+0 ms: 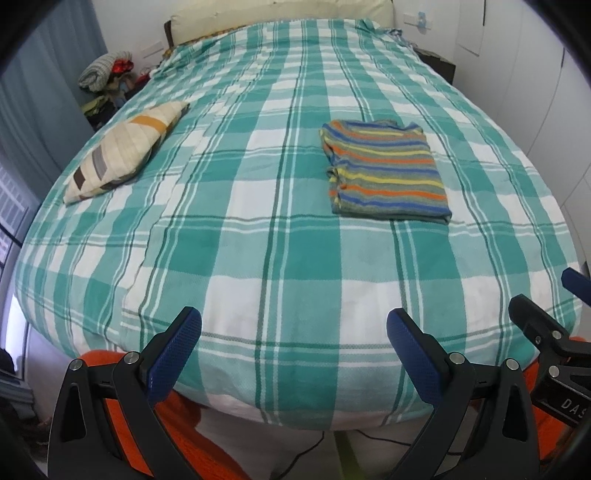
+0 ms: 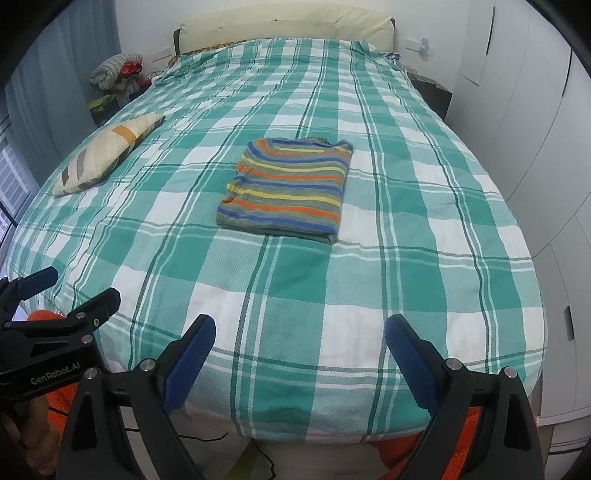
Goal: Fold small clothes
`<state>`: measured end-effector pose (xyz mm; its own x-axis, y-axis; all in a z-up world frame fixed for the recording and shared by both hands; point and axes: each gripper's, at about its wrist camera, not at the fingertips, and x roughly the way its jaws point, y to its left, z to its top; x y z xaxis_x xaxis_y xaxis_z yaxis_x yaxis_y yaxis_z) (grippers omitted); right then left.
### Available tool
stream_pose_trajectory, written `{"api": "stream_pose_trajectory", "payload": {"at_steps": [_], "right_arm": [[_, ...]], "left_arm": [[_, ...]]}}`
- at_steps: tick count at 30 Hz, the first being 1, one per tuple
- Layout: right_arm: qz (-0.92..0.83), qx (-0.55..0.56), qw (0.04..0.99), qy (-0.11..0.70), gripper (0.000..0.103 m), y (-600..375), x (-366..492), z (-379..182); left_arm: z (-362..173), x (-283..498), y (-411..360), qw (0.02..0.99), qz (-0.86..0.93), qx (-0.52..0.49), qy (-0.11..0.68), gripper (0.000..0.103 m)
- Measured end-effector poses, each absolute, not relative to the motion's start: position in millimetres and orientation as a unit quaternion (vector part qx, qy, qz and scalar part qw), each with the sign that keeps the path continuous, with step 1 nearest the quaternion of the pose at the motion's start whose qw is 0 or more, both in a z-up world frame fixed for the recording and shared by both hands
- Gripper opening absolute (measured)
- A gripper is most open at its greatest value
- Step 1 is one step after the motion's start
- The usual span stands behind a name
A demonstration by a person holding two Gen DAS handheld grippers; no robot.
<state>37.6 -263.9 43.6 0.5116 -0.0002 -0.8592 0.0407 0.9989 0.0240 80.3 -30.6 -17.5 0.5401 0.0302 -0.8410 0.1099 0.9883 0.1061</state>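
A small striped shirt [image 1: 386,171], orange, blue, yellow and grey, lies folded into a neat rectangle on the green-and-white checked bed cover [image 1: 258,221]. It also shows in the right wrist view [image 2: 286,188], near the middle of the bed. My left gripper [image 1: 293,328] is open and empty, held over the foot edge of the bed, well short of the shirt. My right gripper [image 2: 299,336] is open and empty, also at the foot edge. Each gripper shows at the other view's side: the right gripper [image 1: 543,325] and the left gripper [image 2: 62,299].
A beige striped pillow [image 1: 122,151] lies on the left side of the bed. A cream headboard [image 2: 288,27] stands at the far end. A clothes pile [image 1: 107,74] sits at the far left, white wardrobe doors [image 2: 535,147] stand on the right. Orange fabric [image 1: 122,417] lies below the grippers.
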Motion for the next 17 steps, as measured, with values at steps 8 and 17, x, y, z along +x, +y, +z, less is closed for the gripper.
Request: {"api": "stream_pose_trajectory", "payload": {"at_steps": [8,17], "right_arm": [[-0.025,0.014,0.873,0.486,0.092,-266.1,46.9,52.0],[-0.036,0.015,0.874,0.484,0.092,-271.6,54.0,51.5]], "left_arm": [[-11.9,93.5,-36.8,0.874,-0.034,0.071,0.479,0.101],[-10.0,94.1,-41.7,0.879,-0.034,0.082,0.468,0.101]]}}
